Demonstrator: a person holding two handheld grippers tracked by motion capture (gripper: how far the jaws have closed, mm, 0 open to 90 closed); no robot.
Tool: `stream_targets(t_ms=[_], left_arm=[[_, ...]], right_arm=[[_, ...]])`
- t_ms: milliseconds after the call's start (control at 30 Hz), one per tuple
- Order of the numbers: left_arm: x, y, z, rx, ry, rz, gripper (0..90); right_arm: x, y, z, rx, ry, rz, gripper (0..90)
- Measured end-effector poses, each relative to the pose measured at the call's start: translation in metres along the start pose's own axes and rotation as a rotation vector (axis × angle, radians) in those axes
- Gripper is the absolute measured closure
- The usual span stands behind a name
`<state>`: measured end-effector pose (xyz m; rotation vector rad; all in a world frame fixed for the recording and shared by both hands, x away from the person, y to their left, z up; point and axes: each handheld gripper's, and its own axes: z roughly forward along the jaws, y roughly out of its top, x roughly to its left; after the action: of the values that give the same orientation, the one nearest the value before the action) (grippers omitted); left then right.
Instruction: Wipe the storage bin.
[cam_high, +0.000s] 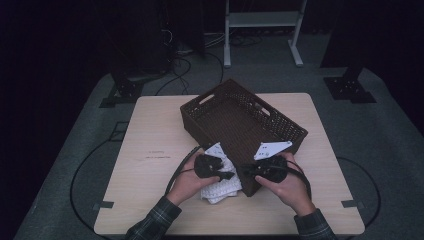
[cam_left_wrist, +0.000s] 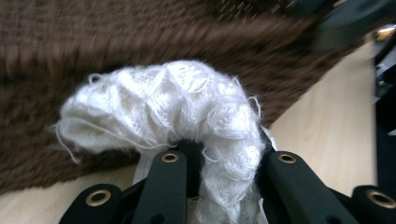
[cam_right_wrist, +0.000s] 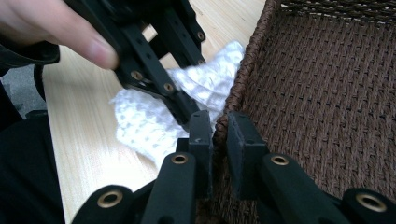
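Note:
A brown woven basket (cam_high: 200, 105) stands at an angle on the light wooden table (cam_high: 150, 165). A white knitted cloth (cam_high: 220, 191) lies bunched on the table against the basket's near corner. My left gripper (cam_high: 231, 175) is shut on this cloth (cam_left_wrist: 168, 102), a fold of it bulging up between the jaws (cam_left_wrist: 227, 161). Just to the right, my right gripper (cam_high: 246, 171) is shut on the basket's rim at that corner. In the right gripper view its jaws (cam_right_wrist: 219, 135) straddle the woven wall (cam_right_wrist: 327, 93), with the cloth (cam_right_wrist: 140, 121) and the left gripper (cam_right_wrist: 187, 105) just beyond.
The basket looks empty inside. Bare tabletop lies to the left and along the front edge. A white metal frame (cam_high: 262, 20) and cables stand on the floor beyond the table. A finger (cam_right_wrist: 70, 32) shows at the top left of the right gripper view.

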<state>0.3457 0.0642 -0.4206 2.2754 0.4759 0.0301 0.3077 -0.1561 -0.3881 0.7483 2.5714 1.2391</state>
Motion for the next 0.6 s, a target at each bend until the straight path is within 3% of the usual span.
stream_targets(t_ms=[267, 600], left_arm=[[-0.009, 0.008, -0.009, -0.033, -0.008, 0.029, 74.7], [0.001, -0.006, 0.013, 0.016, -0.036, -0.011, 74.8]], right_arm=[[0.0, 0.0, 0.0, -0.004, -0.001, -0.002, 79.7], [-0.001, -0.001, 0.001, -0.005, 0.006, 0.002, 79.8]])
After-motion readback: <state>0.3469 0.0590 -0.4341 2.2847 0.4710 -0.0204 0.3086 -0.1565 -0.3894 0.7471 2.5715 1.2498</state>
